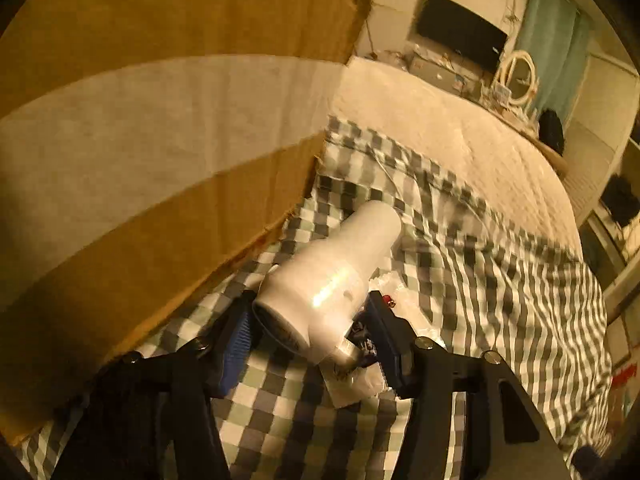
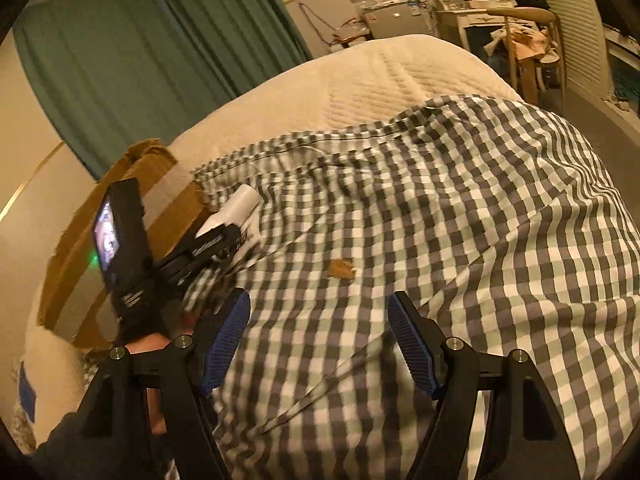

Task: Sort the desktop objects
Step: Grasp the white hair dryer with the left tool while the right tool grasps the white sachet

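A white hair dryer [image 1: 332,276] is held above the checked cloth [image 1: 500,280], with my left gripper [image 1: 310,334] shut on its rear barrel between the blue pads. Its nozzle points away, toward the bed. A cardboard box [image 1: 140,120] with a pale tape band rises close on the left. In the right wrist view the same hair dryer [image 2: 236,208] shows at the left, in the other gripper beside the cardboard box [image 2: 160,184]. My right gripper [image 2: 320,344] hangs open over the checked cloth [image 2: 480,240], nothing between its fingers. A small tan scrap [image 2: 342,269] lies on the cloth ahead of it.
A crumpled clear wrapper [image 1: 384,288] lies under the dryer. Beyond the cloth is a cream quilted mattress [image 2: 360,80]. Farther back stand a dark screen [image 1: 460,30], a round mirror [image 1: 516,76], a wooden chair [image 2: 528,40] with clothes, and green curtains [image 2: 140,60].
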Tool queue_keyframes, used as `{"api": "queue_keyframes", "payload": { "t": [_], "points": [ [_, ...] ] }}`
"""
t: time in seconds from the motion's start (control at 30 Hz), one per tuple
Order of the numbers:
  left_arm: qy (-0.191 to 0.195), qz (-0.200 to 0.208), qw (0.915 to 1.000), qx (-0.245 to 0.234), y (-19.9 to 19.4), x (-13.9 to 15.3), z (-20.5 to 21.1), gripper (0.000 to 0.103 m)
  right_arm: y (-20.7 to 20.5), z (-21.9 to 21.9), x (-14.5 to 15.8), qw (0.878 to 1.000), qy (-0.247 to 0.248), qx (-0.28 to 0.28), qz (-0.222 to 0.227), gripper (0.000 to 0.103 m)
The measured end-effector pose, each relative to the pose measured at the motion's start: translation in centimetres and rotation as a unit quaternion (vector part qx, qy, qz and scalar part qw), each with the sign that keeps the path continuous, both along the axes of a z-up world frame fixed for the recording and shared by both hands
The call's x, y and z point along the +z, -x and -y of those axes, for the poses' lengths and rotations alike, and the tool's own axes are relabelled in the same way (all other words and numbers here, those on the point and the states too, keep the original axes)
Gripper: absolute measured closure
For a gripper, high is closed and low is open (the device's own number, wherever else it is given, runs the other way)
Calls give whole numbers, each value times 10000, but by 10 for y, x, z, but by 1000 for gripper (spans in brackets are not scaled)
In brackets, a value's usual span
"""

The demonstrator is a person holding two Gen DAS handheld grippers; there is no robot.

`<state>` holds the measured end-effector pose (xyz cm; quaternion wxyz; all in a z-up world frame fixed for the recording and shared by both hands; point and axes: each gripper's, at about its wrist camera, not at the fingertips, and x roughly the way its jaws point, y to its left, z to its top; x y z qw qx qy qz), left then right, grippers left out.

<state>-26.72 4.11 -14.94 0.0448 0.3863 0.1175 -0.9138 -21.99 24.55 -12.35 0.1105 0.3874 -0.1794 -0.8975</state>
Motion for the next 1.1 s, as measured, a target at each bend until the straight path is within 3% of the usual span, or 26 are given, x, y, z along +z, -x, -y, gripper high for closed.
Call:
{"api": "queue_keyframes", "payload": {
  "t": [0.17,0.27,0.4,0.53,0.7,0.83,0.87,0.93,0.97,1.03,1.1],
  "points": [
    [-16,-56,10000,8,-34,10,5,48,18,11,3,9996,-89,144,-223,32],
    [-232,-100,9985,479,-75,11,21,48,30,18,6,9988,171,329,-333,32],
    [-572,-68,9899,1298,-103,-4,44,48,55,42,-10,9975,339,600,-130,32],
    [-346,-197,9910,1280,-107,-6,37,48,84,77,-24,9961,-104,878,-65,32],
    [-503,-271,9899,1300,-111,-12,41,47,105,126,-35,9862,-954,1344,-171,32],
    [-462,-195,9901,1310,-106,-14,39,47,122,144,-39,9807,-1218,1517,-217,24],
    [-456,-183,9901,1315,-106,-14,39,47,123,145,-39,9808,-1204,1520,-220,26],
    [-437,-187,9901,1321,-105,-15,38,47,123,141,-40,9826,-1187,1408,-256,52],
    [-413,-177,9902,1321,-105,-15,37,47,122,138,-41,9837,-1157,1354,-266,56],
    [-371,-159,9904,1321,-105,-15,36,47,118,129,-41,9865,-988,1277,-259,80],
    [-380,-149,9905,1314,-105,-15,36,47,111,121,-39,9875,-961,1229,-230,85]
  ]
}}
